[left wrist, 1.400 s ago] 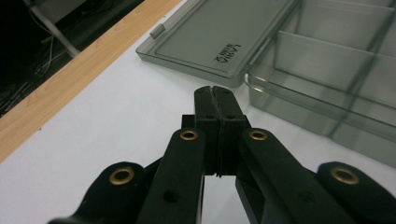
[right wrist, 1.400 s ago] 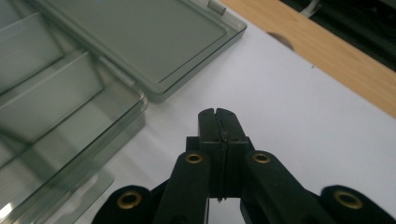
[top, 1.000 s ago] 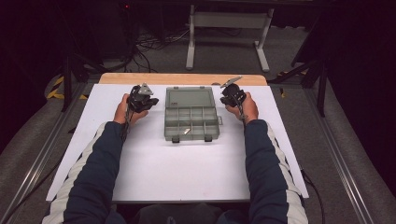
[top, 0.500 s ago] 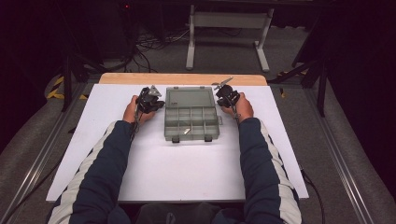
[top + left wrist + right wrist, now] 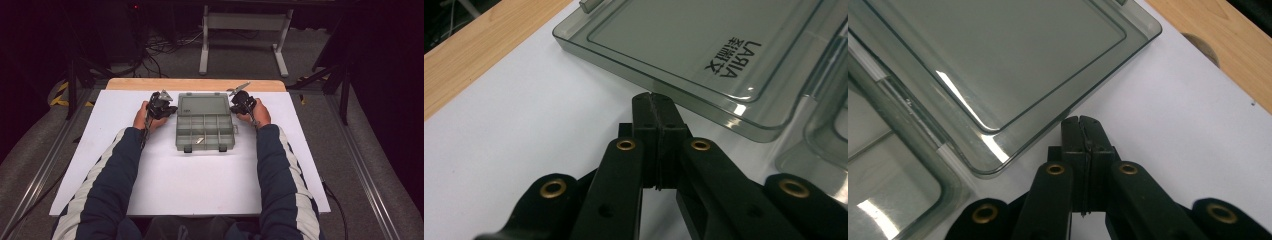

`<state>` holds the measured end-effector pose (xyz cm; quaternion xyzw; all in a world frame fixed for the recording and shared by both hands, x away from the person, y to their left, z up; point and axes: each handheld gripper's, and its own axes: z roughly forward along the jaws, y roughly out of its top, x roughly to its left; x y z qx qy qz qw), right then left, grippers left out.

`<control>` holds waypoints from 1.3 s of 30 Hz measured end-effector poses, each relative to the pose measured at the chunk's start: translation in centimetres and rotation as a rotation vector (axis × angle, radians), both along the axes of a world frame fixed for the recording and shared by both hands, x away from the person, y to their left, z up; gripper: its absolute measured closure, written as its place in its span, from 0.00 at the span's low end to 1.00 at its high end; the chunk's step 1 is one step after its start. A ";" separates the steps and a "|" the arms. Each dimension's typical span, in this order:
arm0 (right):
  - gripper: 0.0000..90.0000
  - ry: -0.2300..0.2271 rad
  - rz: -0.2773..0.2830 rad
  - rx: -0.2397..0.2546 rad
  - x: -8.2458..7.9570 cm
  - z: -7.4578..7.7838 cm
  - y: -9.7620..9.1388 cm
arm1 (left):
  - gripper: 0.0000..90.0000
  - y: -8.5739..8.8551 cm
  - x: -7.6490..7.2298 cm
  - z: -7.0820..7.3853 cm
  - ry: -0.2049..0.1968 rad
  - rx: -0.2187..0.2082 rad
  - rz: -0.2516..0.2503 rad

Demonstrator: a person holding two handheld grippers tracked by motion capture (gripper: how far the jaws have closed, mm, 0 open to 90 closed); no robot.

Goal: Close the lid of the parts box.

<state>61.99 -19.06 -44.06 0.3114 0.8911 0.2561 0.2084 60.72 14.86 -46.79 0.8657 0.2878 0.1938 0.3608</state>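
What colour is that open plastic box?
Smoky translucent grey box; clearest in the left gripper view.

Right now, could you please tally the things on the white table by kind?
Clear compartment box, lid open flat: 1
Small pale item in a front compartment: 1
Grippers, jaws shut, one each side of the lid: 2 (left gripper, right gripper)
Total: 4

The person wears dark blue sleeves (image 5: 117, 165) with white stripes down the sides. The left gripper (image 5: 655, 102) and right gripper (image 5: 1081, 125) are black, with small gold rings.
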 end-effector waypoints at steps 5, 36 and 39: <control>1.00 0.000 0.017 -0.020 0.5 0.1 0.1 | 1.00 -0.1 0.5 0.1 0.011 -0.003 0.012; 1.00 -0.079 0.015 -0.049 0.9 -0.3 1.0 | 0.96 -1.6 0.6 0.2 -0.054 0.051 0.045; 1.00 -0.115 -0.003 -0.019 0.6 -0.2 0.9 | 0.96 -1.6 0.6 0.4 -0.078 0.019 0.064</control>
